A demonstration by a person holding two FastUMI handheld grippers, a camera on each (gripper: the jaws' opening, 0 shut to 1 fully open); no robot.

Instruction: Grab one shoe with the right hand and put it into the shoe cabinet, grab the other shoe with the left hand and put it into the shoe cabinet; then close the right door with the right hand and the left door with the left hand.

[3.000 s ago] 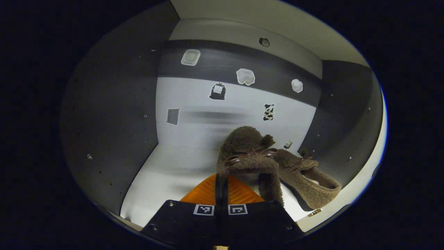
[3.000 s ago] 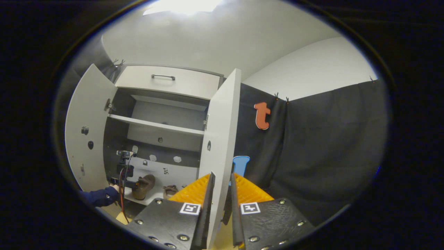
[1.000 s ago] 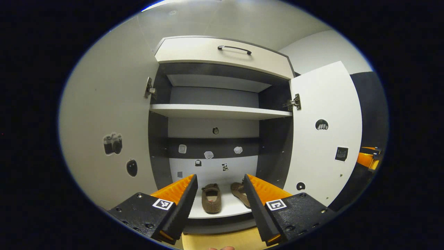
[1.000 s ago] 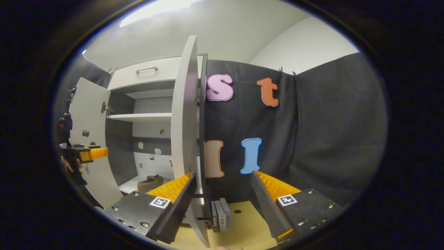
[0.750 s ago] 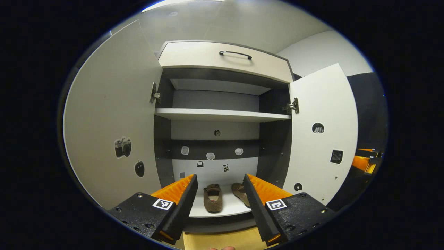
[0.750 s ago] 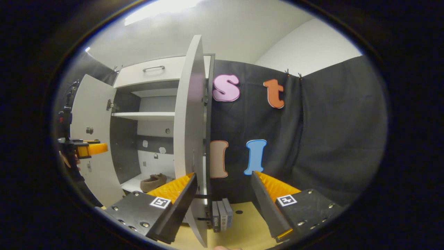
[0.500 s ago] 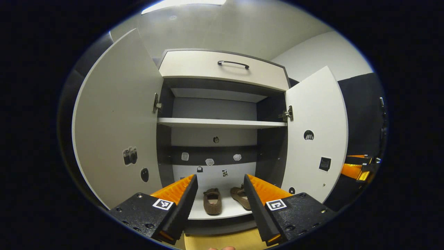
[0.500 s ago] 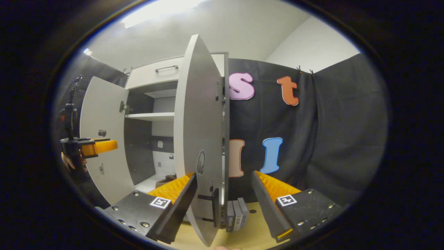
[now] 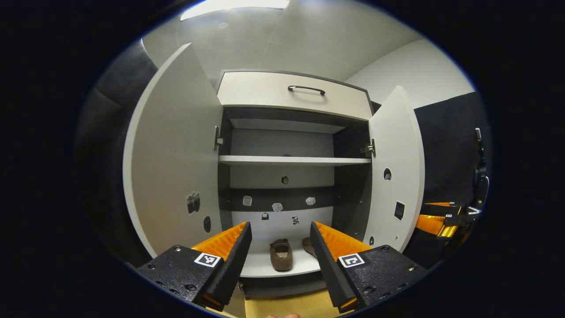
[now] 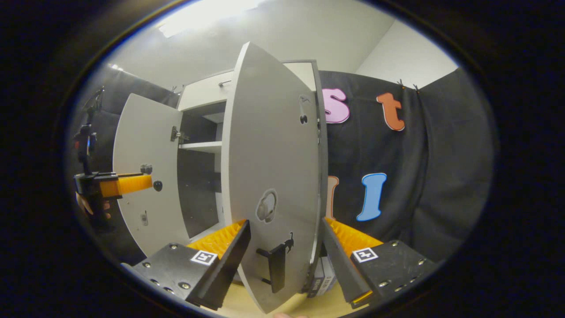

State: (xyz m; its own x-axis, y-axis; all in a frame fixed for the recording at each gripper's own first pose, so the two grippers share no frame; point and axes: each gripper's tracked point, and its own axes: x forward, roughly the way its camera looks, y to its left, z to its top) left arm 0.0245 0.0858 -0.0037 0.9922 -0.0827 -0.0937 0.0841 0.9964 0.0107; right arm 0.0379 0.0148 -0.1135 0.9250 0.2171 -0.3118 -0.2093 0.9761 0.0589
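Right door (image 10: 271, 176) swung further toward closing since half a second ago; its outer face now fills centre of right gripper view. Right gripper (image 10: 284, 247) jaws wide, door's lower edge between fingers, contact unclear. Left gripper (image 9: 280, 249) backed off, jaws wide, empty. Shoe cabinet (image 9: 293, 90) at 12 o'clock in left gripper view; left door (image 9: 174, 168) at 9, open. Both shoes on bottom shelf: one shoe (image 9: 281, 255), other shoe (image 9: 309, 246) at its 2 o'clock.
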